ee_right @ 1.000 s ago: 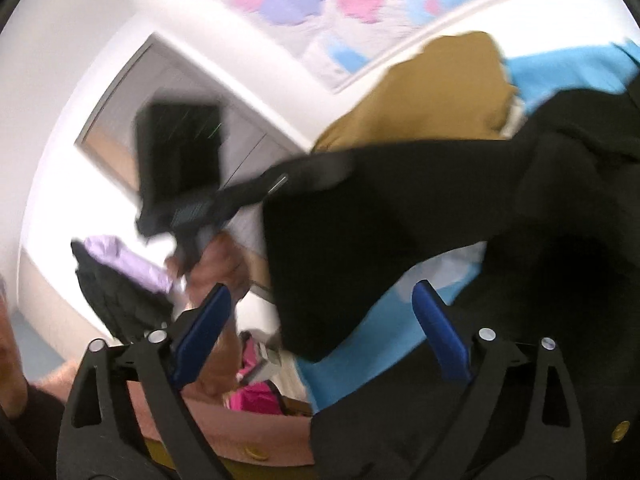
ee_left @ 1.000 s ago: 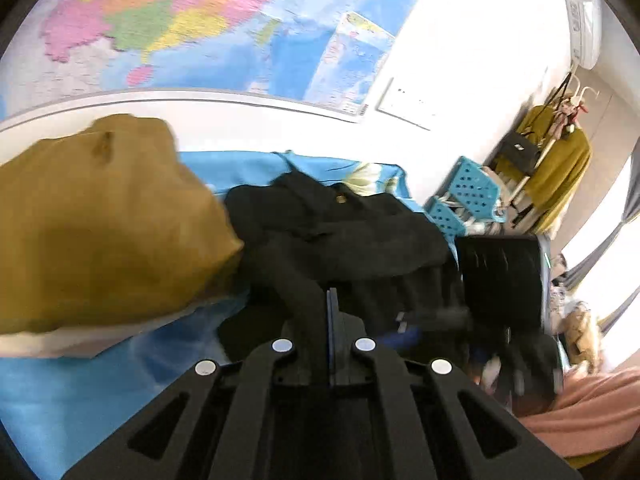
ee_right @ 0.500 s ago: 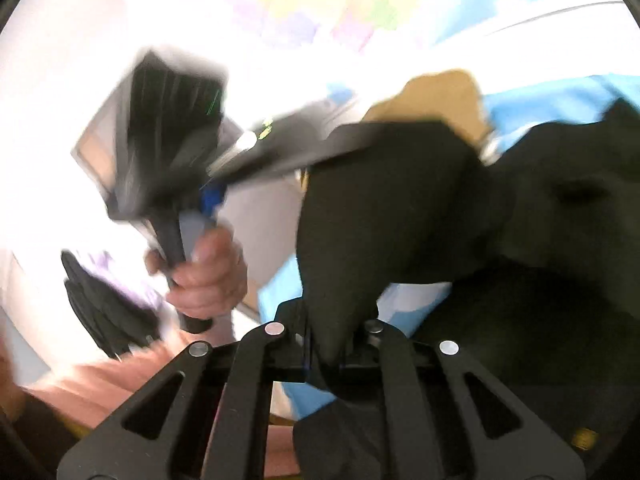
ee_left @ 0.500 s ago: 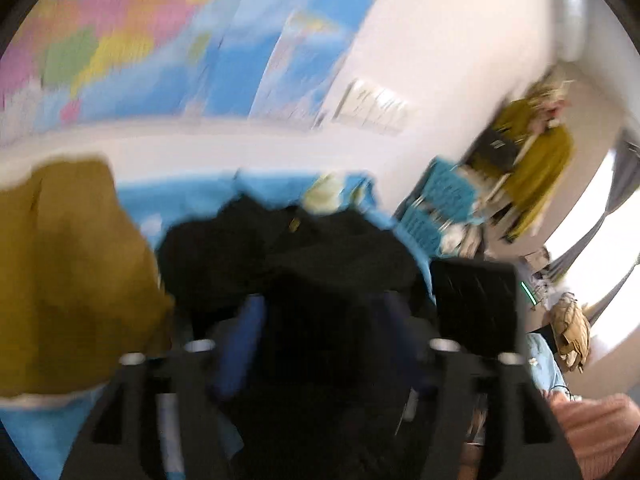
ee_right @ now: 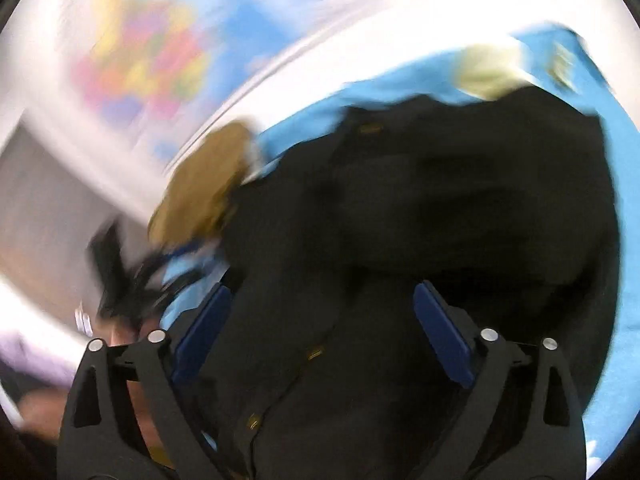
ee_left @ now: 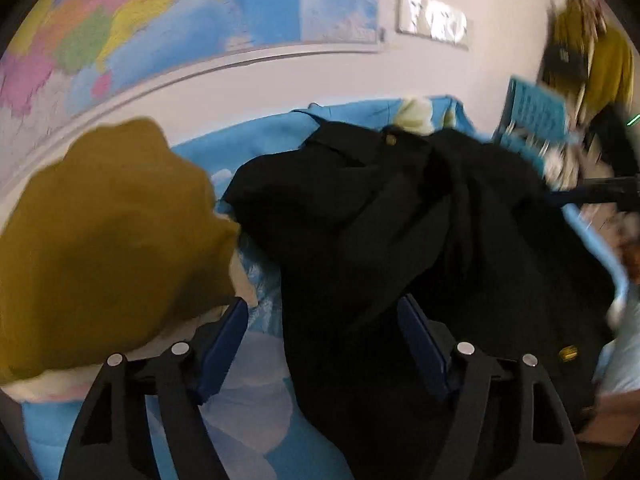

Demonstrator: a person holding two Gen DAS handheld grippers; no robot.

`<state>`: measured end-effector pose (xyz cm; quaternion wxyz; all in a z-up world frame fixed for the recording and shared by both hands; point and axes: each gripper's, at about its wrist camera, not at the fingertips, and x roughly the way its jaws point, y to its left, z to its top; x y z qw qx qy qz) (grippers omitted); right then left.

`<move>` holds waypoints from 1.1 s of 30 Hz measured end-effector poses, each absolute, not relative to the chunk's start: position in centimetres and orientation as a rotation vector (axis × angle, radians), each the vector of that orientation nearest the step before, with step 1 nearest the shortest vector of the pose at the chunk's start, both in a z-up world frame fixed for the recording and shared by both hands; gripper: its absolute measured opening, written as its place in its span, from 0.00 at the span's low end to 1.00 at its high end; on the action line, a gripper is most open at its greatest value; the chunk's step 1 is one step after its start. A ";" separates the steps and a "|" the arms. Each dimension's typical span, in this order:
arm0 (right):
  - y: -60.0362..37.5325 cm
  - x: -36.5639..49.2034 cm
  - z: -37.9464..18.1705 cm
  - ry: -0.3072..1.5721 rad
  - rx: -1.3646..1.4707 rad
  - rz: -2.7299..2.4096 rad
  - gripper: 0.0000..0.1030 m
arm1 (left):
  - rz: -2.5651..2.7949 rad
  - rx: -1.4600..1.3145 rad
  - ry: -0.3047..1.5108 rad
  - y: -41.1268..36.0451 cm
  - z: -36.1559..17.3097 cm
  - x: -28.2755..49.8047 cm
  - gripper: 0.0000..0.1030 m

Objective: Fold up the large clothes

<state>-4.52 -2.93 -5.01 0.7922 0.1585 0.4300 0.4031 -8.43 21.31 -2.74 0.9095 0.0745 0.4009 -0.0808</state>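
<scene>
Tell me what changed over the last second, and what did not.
The right gripper, pinching a flap of the black coat half a second ago, has just opened and let it drop flat. The left gripper, shut a second ago, has opened. The mustard garment stays on the blue sheet.

The coat (ee_left: 400, 240) lies spread on the bedsheet (ee_left: 256, 408), with the bundled garment (ee_left: 108, 240) just to its left, touching its edge. Behind both runs the wall, carrying the map (ee_left: 180, 28) on the left. A basket (ee_left: 536, 108) stands beyond the coat's right end, hanging clothes (ee_left: 608, 64) behind it.
</scene>
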 end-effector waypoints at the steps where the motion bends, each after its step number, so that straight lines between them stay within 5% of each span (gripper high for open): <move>1: -1.1 -5.3 -4.9 0.920 0.278 0.903 0.93 | -0.162 0.180 0.820 21.1 -3.0 -8.3 0.73; 9: 7.6 -13.1 -6.8 0.798 -0.271 0.991 0.94 | -0.125 0.316 0.809 19.2 -4.6 -6.1 0.67; 10: 8.6 -13.5 -7.3 0.783 -0.305 0.969 0.87 | -0.122 0.310 0.815 19.3 -4.6 -6.4 0.62; 11: 8.8 -14.0 -7.0 0.767 -0.329 0.945 0.57 | -0.123 0.293 0.834 19.6 -5.0 -6.0 0.52; 13: 7.5 -12.9 -6.6 0.783 -0.264 0.947 0.23 | -0.127 0.267 0.847 19.7 -5.1 -5.7 0.33; 16: 1.3 -10.7 -3.4 0.736 -0.058 0.936 0.14 | -0.124 0.225 0.845 20.5 -4.8 -5.9 0.19; 22: -13.7 -3.6 -0.7 0.675 0.358 0.735 0.13 | -0.180 0.213 0.821 21.0 -4.3 -8.1 0.15; 27: -18.9 0.1 -6.6 0.892 0.439 0.531 0.41 | -0.148 0.403 0.874 18.9 -7.2 -9.3 0.22; 31: -20.8 -0.4 -9.0 0.929 0.526 0.493 0.62 | -0.170 0.424 0.861 18.6 -6.4 -10.4 0.34; 33: -20.8 -0.7 -8.1 0.871 0.560 0.532 0.74 | -0.179 0.402 0.796 18.7 -4.7 -10.9 0.60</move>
